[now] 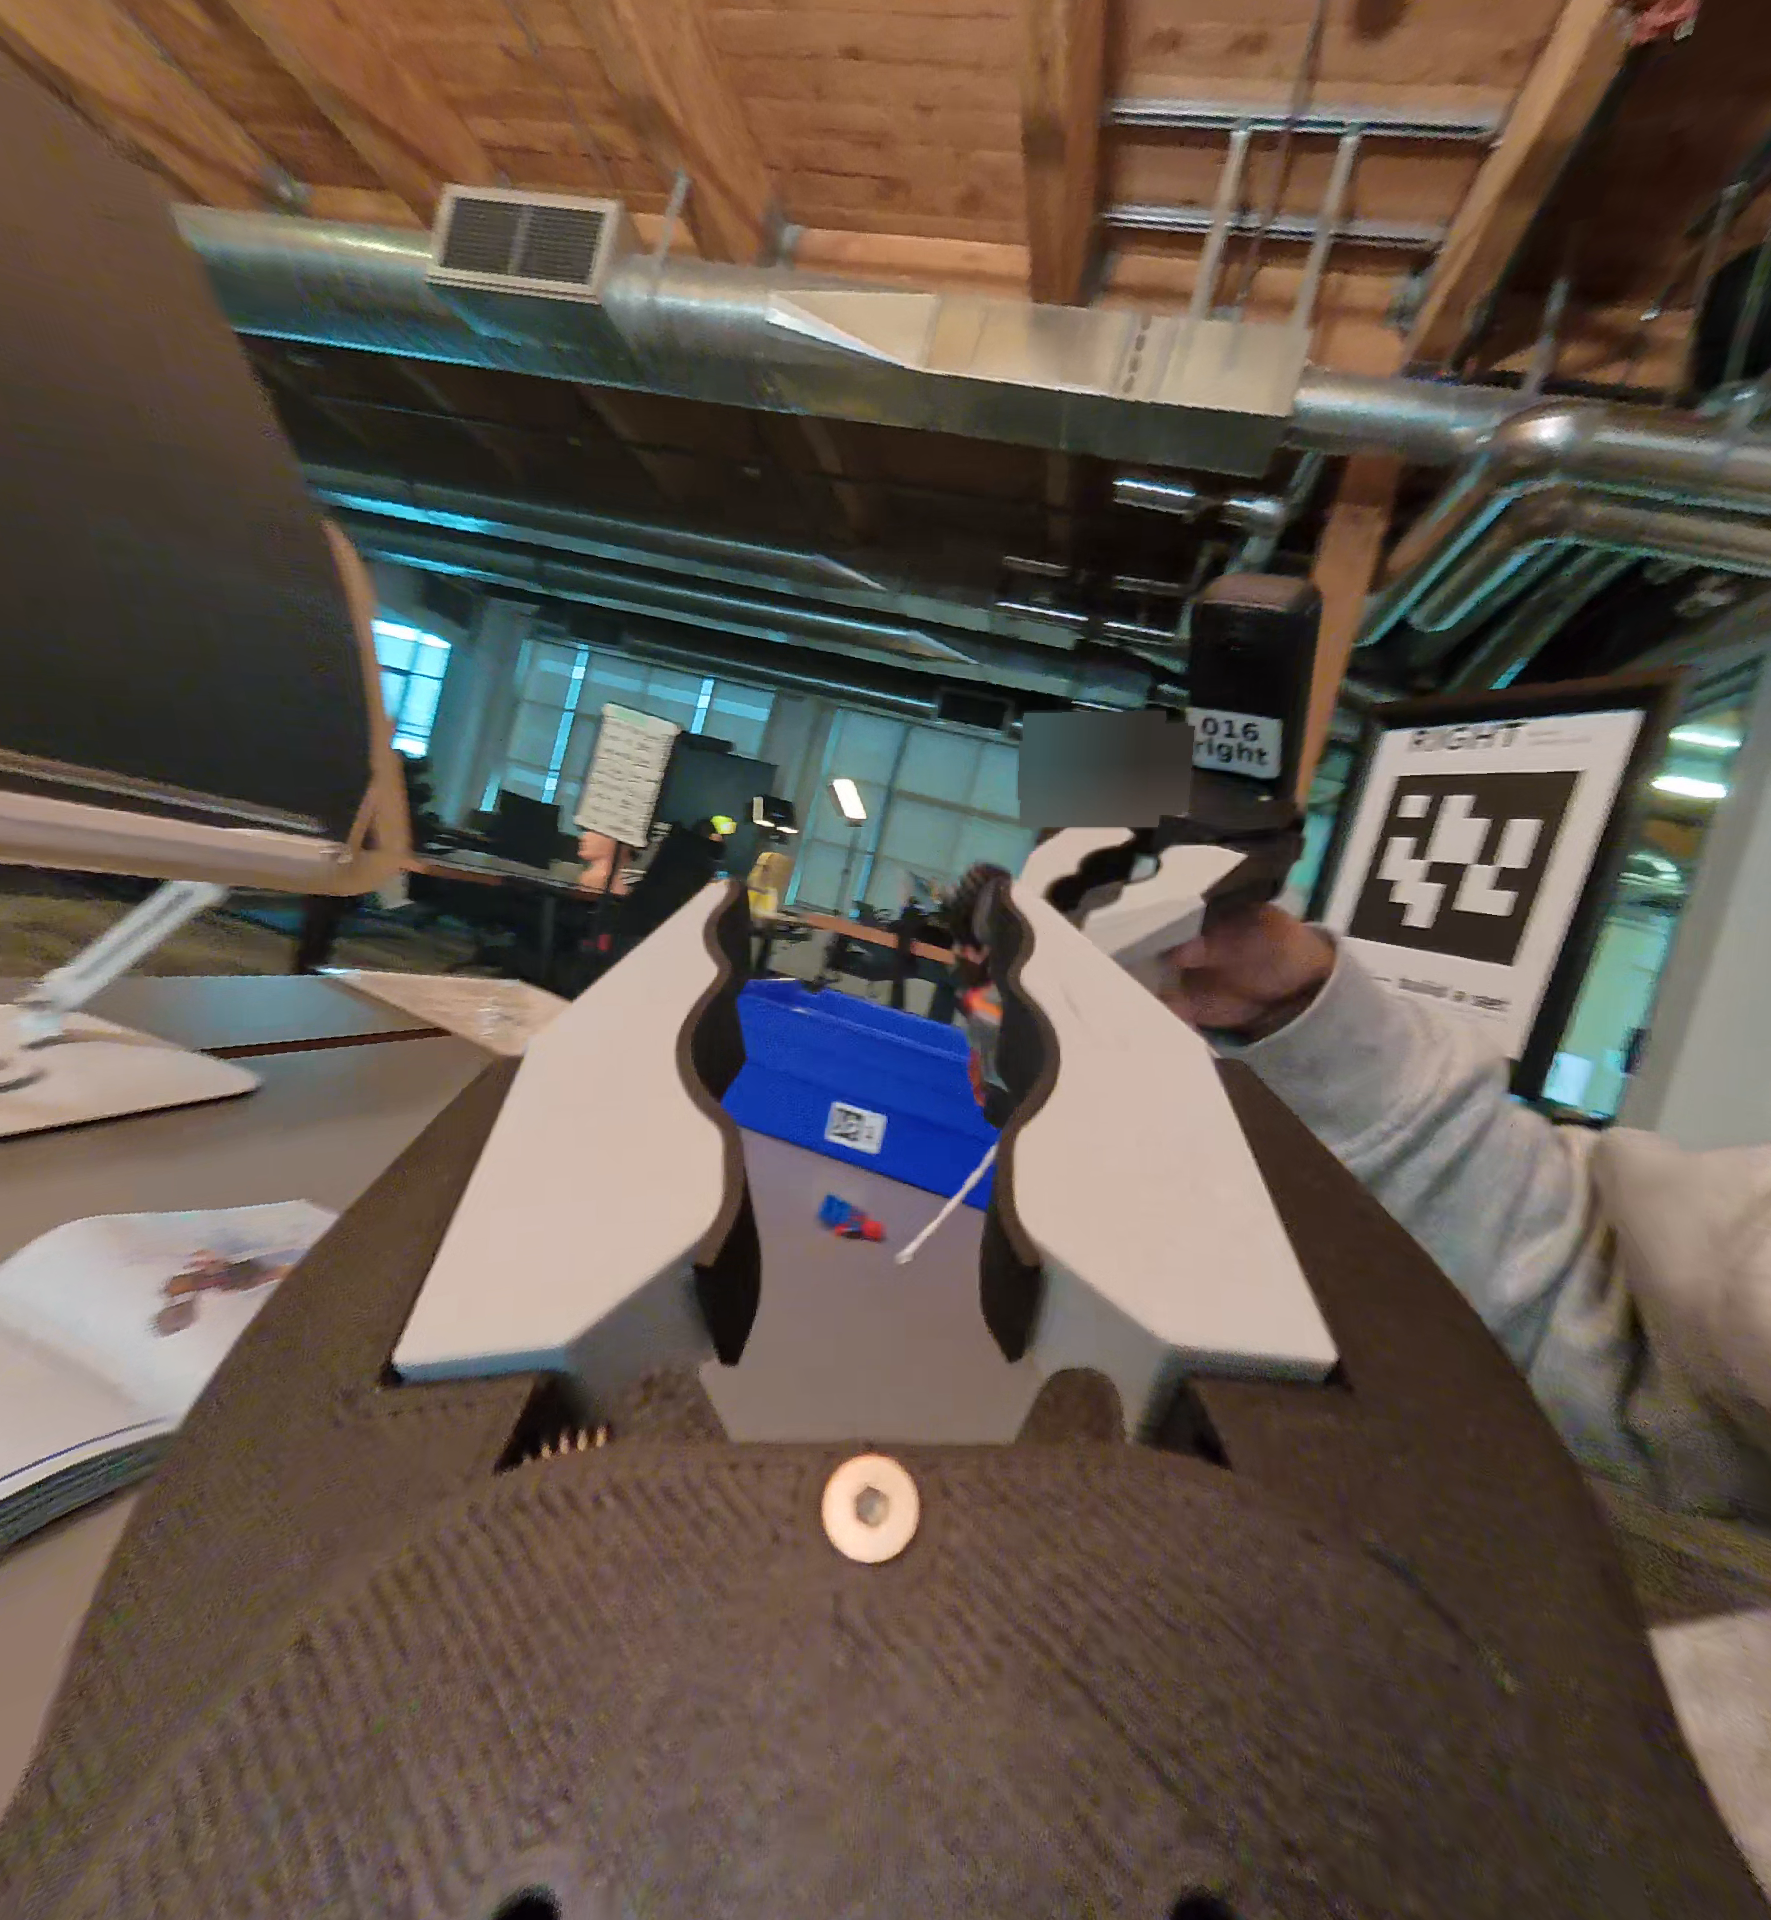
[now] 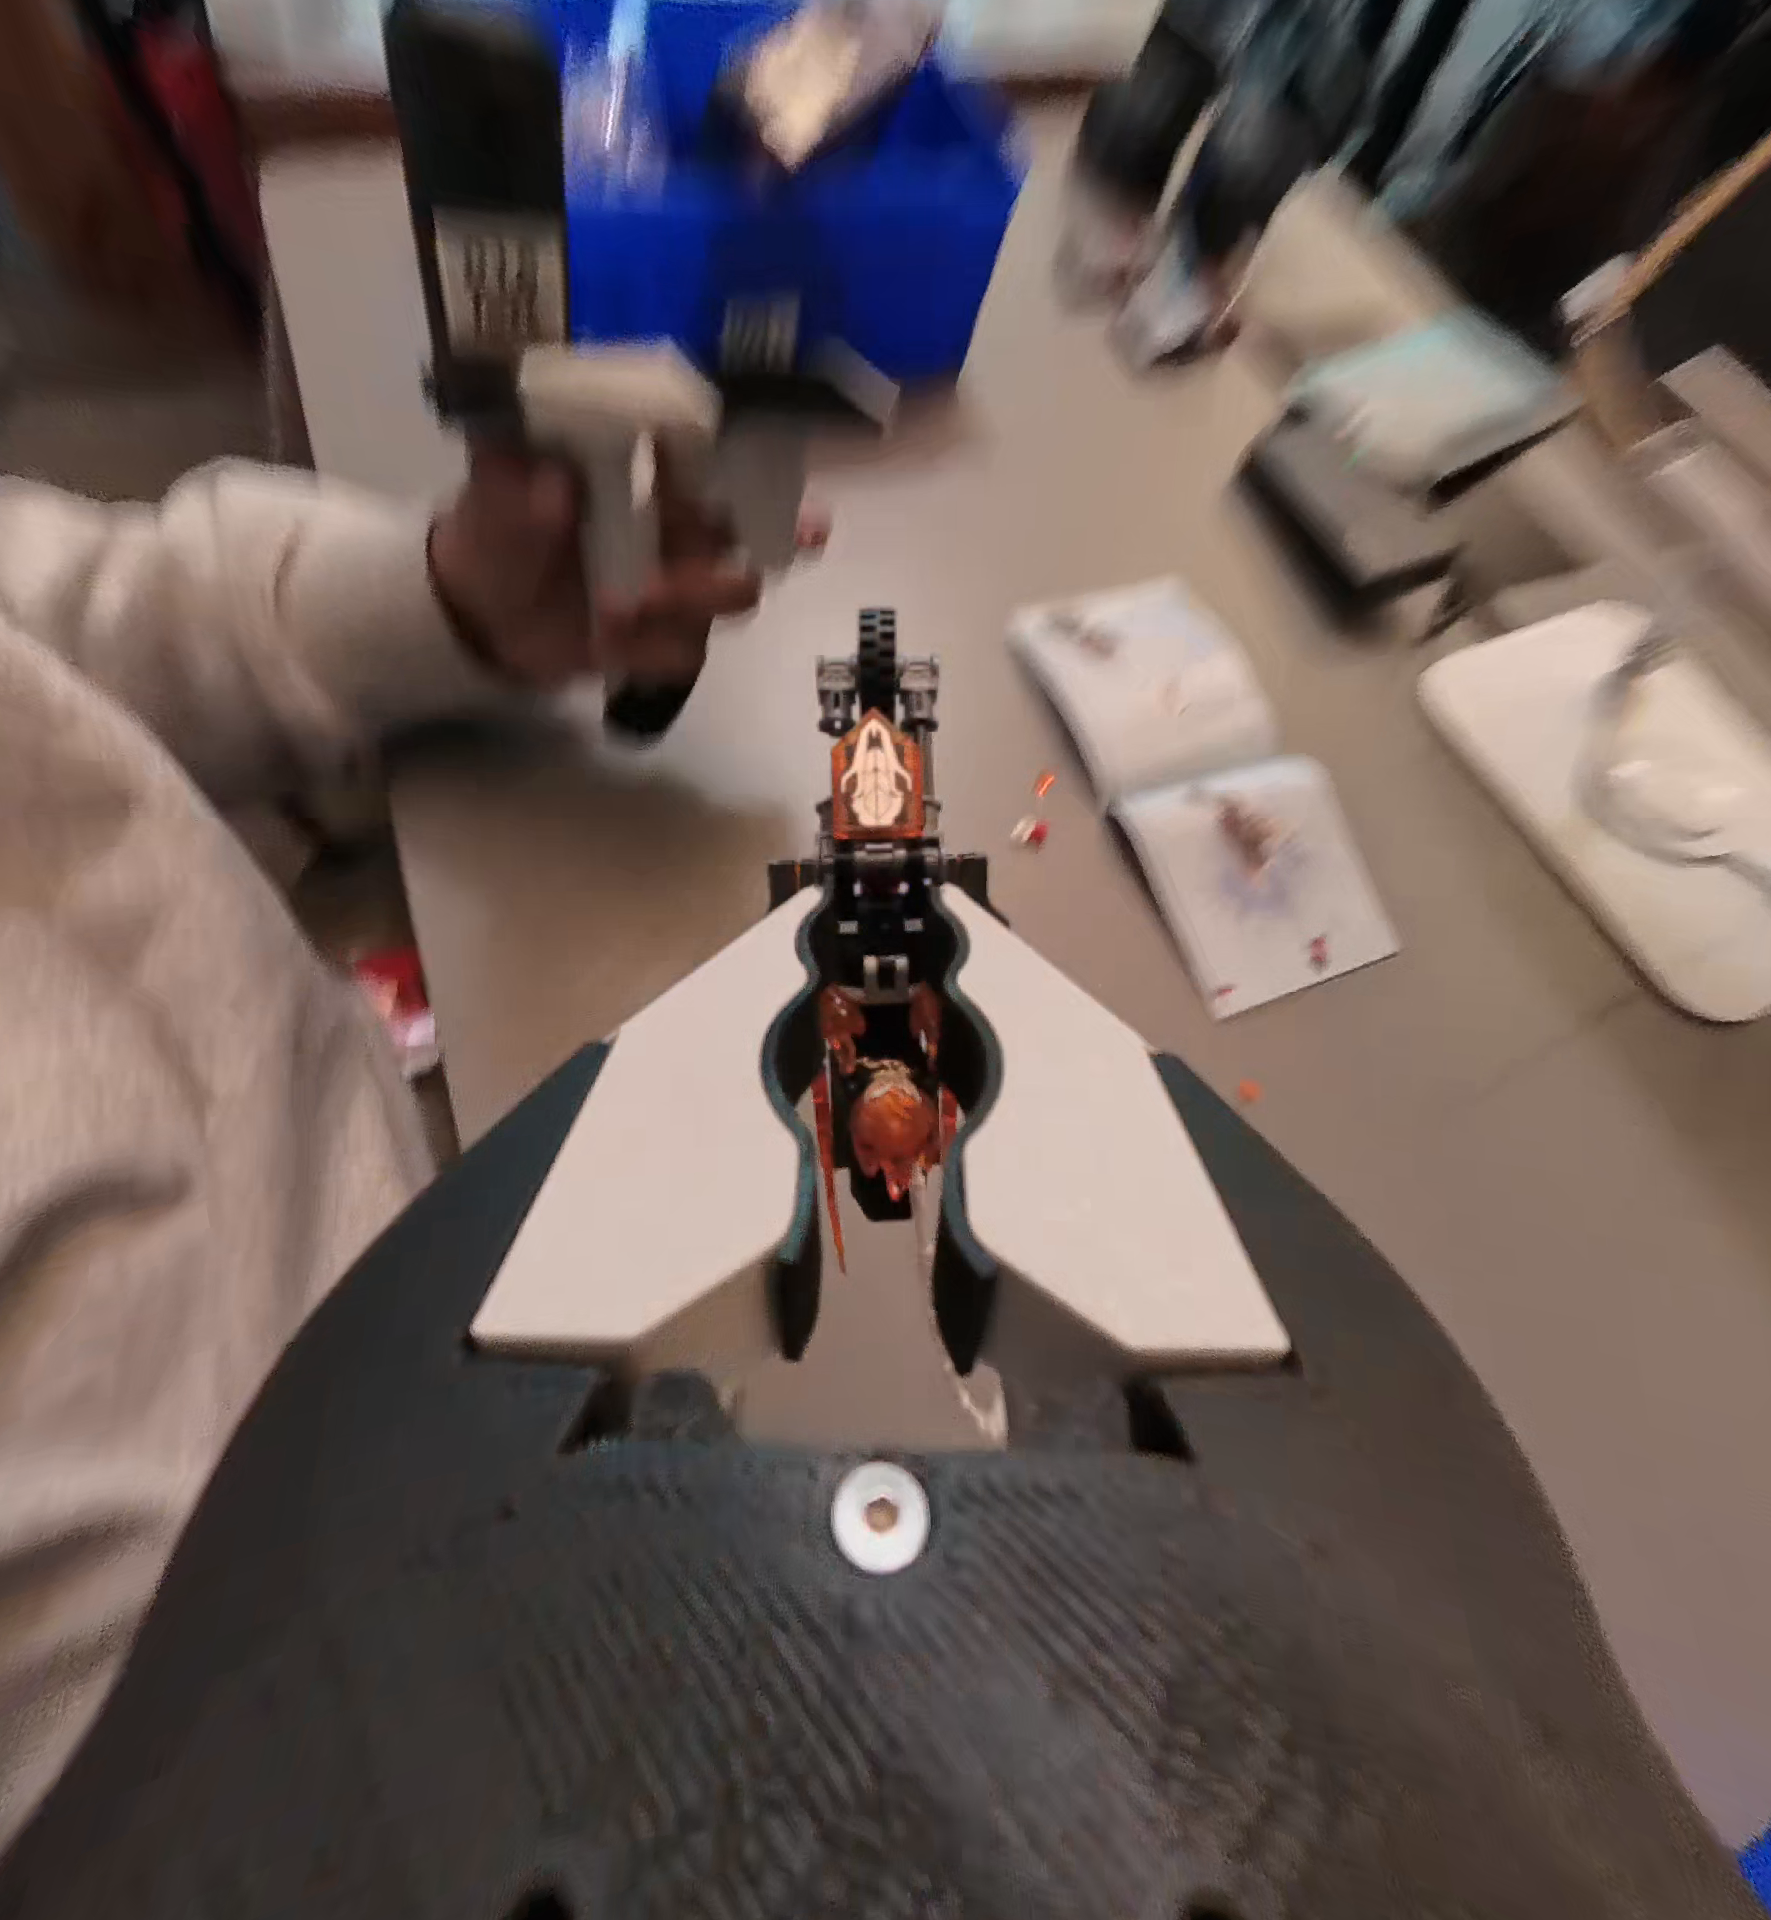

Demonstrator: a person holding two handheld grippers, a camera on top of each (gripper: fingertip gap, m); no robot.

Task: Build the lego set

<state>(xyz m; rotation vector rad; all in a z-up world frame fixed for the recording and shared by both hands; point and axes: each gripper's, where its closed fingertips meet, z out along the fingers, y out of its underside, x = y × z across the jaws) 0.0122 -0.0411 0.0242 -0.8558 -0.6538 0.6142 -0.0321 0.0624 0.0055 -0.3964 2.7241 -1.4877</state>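
My right gripper [image 2: 881, 899] is shut on a black and orange lego model [image 2: 876, 790], held above the brown table [image 2: 1120, 1195]. The model's black wheel points forward, and an orange figure sits between the fingers. In the left wrist view the same model [image 1: 980, 935] shows just past my left gripper's right fingertip, with the right gripper [image 1: 1078, 878] behind it. My left gripper [image 1: 865, 894] is open and empty. A small red and blue lego piece [image 1: 850, 1218] and a white stick [image 1: 948, 1205] lie on the table in front of it.
A blue bin [image 1: 860, 1070] stands beyond the loose piece and also shows in the right wrist view [image 2: 787, 156]. An open instruction booklet [image 2: 1203, 800] lies on the table, with small red pieces [image 2: 1032, 821] beside it. A white lamp base [image 1: 81, 1081] stands at the left. The tips of one gripper are about 12 cm away from the tips of the other.
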